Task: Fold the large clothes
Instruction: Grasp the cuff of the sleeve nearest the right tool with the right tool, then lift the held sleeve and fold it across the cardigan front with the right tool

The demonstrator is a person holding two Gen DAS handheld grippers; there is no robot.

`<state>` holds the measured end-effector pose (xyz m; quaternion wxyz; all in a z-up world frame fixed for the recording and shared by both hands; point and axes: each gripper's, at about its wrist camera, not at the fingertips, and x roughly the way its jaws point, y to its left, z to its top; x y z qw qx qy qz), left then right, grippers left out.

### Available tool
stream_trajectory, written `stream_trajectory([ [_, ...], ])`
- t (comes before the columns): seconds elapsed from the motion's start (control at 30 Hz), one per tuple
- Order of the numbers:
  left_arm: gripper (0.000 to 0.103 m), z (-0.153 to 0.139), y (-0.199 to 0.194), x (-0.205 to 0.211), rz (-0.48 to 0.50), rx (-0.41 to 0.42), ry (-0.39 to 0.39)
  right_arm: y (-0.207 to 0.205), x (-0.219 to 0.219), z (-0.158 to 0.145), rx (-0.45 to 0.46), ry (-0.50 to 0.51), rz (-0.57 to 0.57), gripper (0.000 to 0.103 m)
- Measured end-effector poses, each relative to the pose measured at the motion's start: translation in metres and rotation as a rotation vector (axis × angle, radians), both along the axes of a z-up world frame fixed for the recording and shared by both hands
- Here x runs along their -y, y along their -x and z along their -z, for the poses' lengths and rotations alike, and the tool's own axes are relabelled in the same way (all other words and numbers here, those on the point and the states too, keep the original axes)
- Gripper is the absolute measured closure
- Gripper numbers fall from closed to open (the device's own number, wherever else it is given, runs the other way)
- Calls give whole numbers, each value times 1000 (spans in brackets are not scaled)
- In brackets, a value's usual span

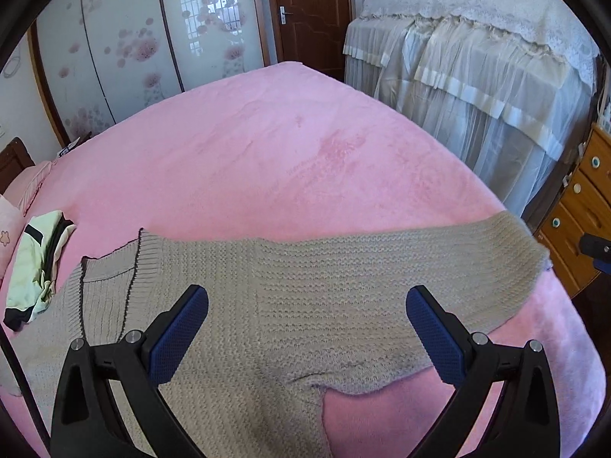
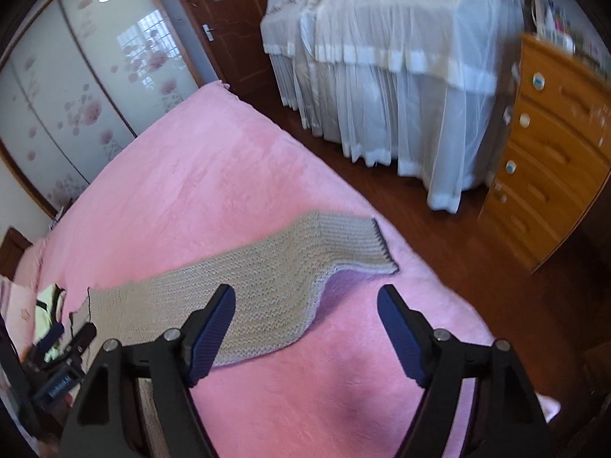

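Evidently the sweater [image 1: 290,297] is laid flat on the bed [image 1: 267,152], sleeve [image 2: 336,244] toward 2 o'clock, for folding; both tools, left [image 1: 307,328] and right [image 2: 305,328], are held spread, gripping nothing.

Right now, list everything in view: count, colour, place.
sweater: one, beige knit, spread flat on the near part of the bed, sleeve reaching toward the bed's right edge
bed: one, pink cover
folded clothes: one stack, pale green and black, left of the sweater
wardrobe: one, white with pink flowers, beyond the bed
door: one, brown, far wall
draped furniture: one, white lace cover, right of the door
dresser: one, orange wood, far right
left gripper: jaws open, above the sweater
right gripper: jaws open, above the sleeve
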<state>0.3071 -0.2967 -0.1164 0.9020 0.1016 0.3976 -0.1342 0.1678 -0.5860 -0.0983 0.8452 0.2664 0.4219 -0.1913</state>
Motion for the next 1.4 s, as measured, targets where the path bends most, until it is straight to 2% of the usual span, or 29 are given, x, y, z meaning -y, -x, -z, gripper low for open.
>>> stream_trajectory([
  [0.17, 0, 22, -6, 13, 3, -12, -28, -31, 12, 48, -54, -132, 44, 42],
  [0.23, 0, 25, -6, 16, 7, -15, -36, -42, 15, 60, -71, -147, 62, 50],
  [0.33, 0, 27, -1, 16, 26, -13, -50, -57, 19, 79, -127, -133, 97, 73],
  [0.37, 0, 27, 1, 13, 33, -13, -50, -61, 20, 84, -134, -135, 101, 90],
  [0.4, 0, 26, 3, 10, 36, -13, -50, -64, 19, 87, -135, -134, 111, 92],
  [0.5, 0, 22, 8, -10, 32, -28, -47, -62, -4, 62, -85, 6, 89, 94],
  [0.63, 0, 11, 19, -60, 4, -34, -30, -59, -73, 2, 62, 136, -80, 94],
  [0.73, 0, 0, 26, -111, -47, -27, -19, -57, -138, -38, 172, 135, -230, 94],
  [0.83, 0, -11, 33, -169, -117, -19, 13, -69, -211, -56, 220, 118, -371, 94],
  [0.9, 0, -15, 36, -205, -163, -13, 29, -79, -255, -52, 216, 108, -450, 94],
  [1.0, 0, -11, 38, -255, -226, -28, 29, -95, -318, -22, 143, 143, -535, 91],
  [1.03, 0, -8, 38, -268, -238, -42, 31, -101, -340, -4, 97, 168, -566, 90],
  [1.1, 0, 1, 40, -291, -253, -70, 32, -107, -374, 32, -6, 210, -618, 73],
  [1.17, 0, 8, 40, -304, -250, -94, 33, -110, -400, 60, -89, 246, -658, 67],
  [1.27, 0, 16, 43, -308, -222, -116, 38, -94, -409, 74, -120, 237, -686, 67],
  [1.37, 0, 22, 46, -298, -178, -132, 59, -71, -394, 59, -85, 148, -685, 64],
  [1.4, 0, 24, 42, -287, -163, -140, 70, -60, -389, 55, -70, 130, -676, 60],
])
